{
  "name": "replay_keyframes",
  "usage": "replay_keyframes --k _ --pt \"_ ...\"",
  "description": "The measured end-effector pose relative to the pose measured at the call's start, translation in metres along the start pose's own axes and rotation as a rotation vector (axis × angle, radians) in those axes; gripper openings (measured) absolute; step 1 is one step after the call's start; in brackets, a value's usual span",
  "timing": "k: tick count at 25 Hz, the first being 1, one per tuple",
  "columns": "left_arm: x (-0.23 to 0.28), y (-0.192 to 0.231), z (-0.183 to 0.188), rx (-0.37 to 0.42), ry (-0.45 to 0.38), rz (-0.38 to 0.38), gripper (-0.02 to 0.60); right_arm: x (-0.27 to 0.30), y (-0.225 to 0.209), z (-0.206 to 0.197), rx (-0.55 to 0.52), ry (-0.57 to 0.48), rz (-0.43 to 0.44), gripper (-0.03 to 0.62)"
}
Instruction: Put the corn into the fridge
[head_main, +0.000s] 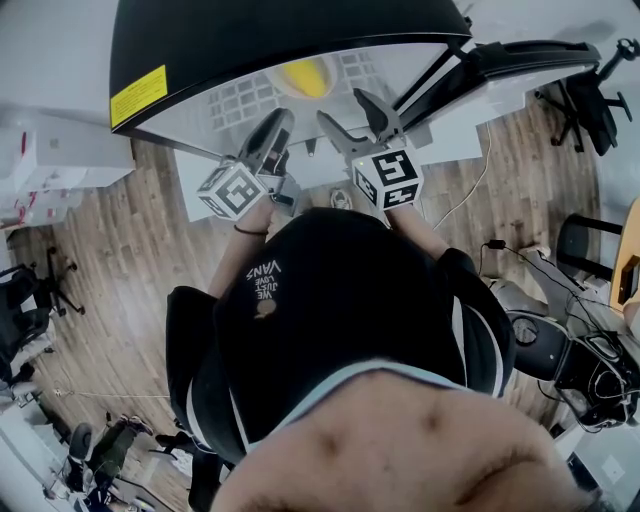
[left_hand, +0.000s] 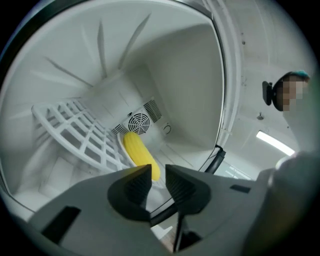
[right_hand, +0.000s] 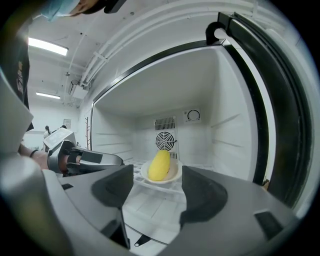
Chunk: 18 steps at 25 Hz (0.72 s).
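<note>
The yellow corn cob (right_hand: 160, 165) lies on a small white plate (right_hand: 173, 176) on the white wire shelf (left_hand: 75, 130), near the back wall of the open white fridge (right_hand: 230, 135). At the fridge's front edge my right tongs (right_hand: 157, 182) are released and empty. My left tongs (left_hand: 157, 180) are narrowly parted and grasp nothing.

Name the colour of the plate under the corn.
White plate; the right gripper view shows it best.

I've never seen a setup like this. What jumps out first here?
A bright yellow corn cob lies on a white plate on the shelf inside an open white fridge. At its opening, the left gripper and right gripper hover with jaws apart, holding nothing.
</note>
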<state>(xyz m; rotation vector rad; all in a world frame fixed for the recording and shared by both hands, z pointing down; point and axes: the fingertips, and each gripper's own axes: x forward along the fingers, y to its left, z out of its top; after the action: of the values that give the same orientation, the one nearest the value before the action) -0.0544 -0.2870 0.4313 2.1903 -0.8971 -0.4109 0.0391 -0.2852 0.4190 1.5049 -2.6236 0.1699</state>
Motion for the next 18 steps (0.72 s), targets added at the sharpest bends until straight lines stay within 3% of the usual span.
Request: replay_keyframes --k 10,18 --pt "-0.008 0.004 -0.001 0.204 0.023 0.049 0.088 -0.004 0.005 -0.004 0.002 0.003 -0.006 0.252" --pt "-0.012 0.006 -0.006 0.266 0.055 0.058 0.081 -0.006 0.01 -0.007 0.008 0.0 -0.004 0.172"
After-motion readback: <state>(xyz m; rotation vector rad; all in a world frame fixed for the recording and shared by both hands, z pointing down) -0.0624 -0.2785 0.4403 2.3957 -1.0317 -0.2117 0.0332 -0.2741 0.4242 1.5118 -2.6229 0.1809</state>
